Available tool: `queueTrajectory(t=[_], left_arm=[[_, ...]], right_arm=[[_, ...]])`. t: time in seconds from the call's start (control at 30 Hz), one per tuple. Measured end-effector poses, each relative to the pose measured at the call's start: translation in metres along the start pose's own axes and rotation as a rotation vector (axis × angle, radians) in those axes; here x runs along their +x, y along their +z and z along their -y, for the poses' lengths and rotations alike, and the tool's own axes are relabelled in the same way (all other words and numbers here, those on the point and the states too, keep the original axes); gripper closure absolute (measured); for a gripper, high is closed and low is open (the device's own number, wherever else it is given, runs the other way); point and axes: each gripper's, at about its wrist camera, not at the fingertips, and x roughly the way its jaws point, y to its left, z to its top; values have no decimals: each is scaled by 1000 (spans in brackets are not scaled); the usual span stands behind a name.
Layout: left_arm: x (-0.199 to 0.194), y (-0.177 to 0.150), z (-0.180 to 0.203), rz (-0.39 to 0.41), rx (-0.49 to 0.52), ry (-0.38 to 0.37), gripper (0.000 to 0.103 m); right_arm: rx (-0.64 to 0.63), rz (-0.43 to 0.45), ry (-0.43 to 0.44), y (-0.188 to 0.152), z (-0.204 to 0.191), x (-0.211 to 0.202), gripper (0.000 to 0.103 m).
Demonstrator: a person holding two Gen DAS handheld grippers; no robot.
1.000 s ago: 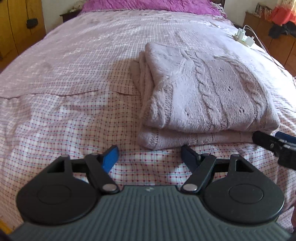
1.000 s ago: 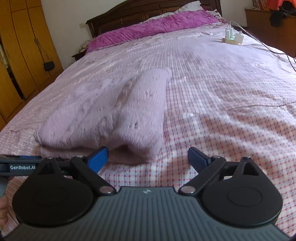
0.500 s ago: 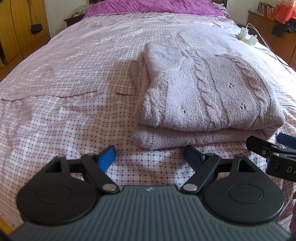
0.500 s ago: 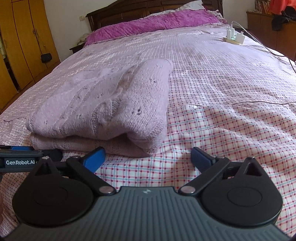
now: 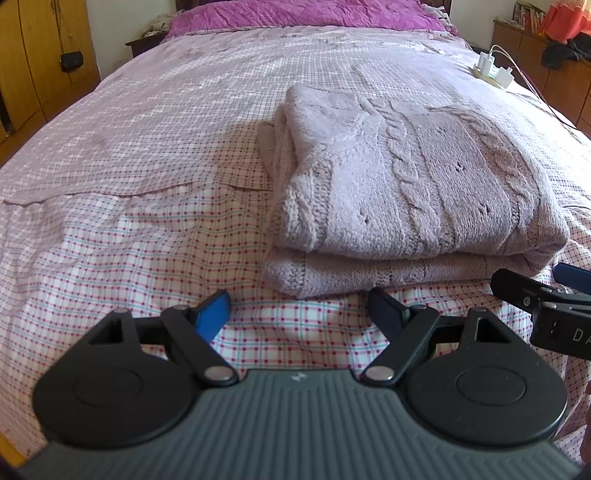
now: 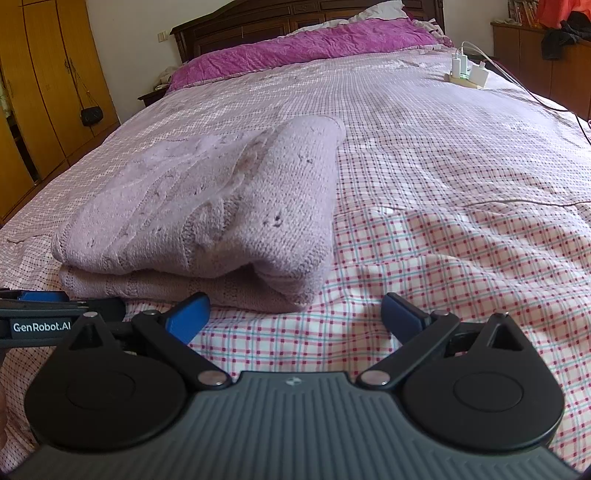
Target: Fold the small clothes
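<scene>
Sweater [image 5: 413, 184]: pale lilac cable knit, folded in half into a thick two-layer stack, lying flat on the bed; in the left wrist view right of centre, in the right wrist view [image 6: 221, 206] left of centre.
Fold: rounded edge at the right side of the stack, layered open edges facing the near and left sides.
Left gripper [image 5: 299, 314]: jaws spread wide, pinching nothing; blue pads just short of the sweater's near edge, not touching it; seen from the right wrist view [image 6: 55, 310] at the far left, level with the bottom layer.
Right gripper [image 6: 295, 317]: jaws spread wide, nothing between them; near the sweater's near right corner, no contact visible; in the left wrist view [image 5: 546, 295] at the right edge, just beside the stack.
Bed [image 5: 147, 147]: pink checked sheet, coarser red-and-teal check on the near part.
Pillows [image 6: 306, 46]: magenta cover, far end against a dark wooden headboard [image 6: 295, 14].
Power strip [image 6: 467, 74]: white plugs and cables, far right on the bed.
Wardrobe [image 6: 44, 74]: yellow wood, far left, small black bag [image 6: 91, 115] hanging on it.
</scene>
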Motion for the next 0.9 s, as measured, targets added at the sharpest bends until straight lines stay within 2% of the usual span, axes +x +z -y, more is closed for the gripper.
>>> queueTrajectory(t=[0.9], left_arm=[[1, 0, 1, -1, 11, 8, 20]], right_arm=[[0, 0, 0, 0, 0, 0, 1]])
